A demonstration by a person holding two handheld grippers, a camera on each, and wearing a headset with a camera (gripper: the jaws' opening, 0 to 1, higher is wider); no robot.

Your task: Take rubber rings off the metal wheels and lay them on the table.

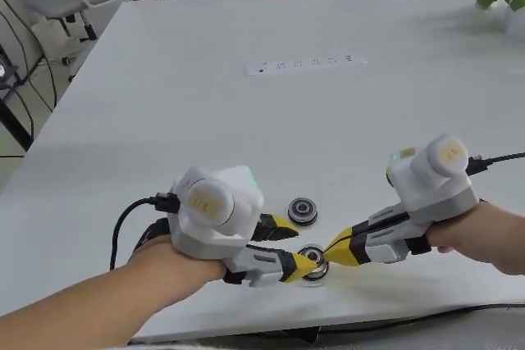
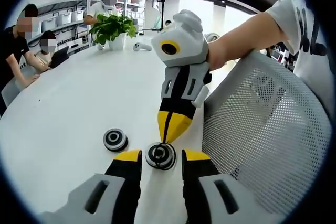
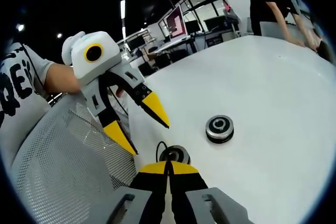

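Near the white table's (image 1: pixel 246 120) front edge, the left gripper's (image 1: pixel 295 246) spread jaws straddled a metal wheel (image 1: pixel 312 262), seemingly steadying it while the right gripper's (image 1: pixel 336 250) closed tips worked at its rubber ring (image 2: pixel 157 167).

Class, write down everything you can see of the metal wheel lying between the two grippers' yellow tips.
The near wheel is a small round disc, silvery metal with dark concentric rings, lying flat on the white table near its front edge. The left gripper, open, has its tips either side of it; the right gripper, shut, reaches its rim. A second wheel lies apart.
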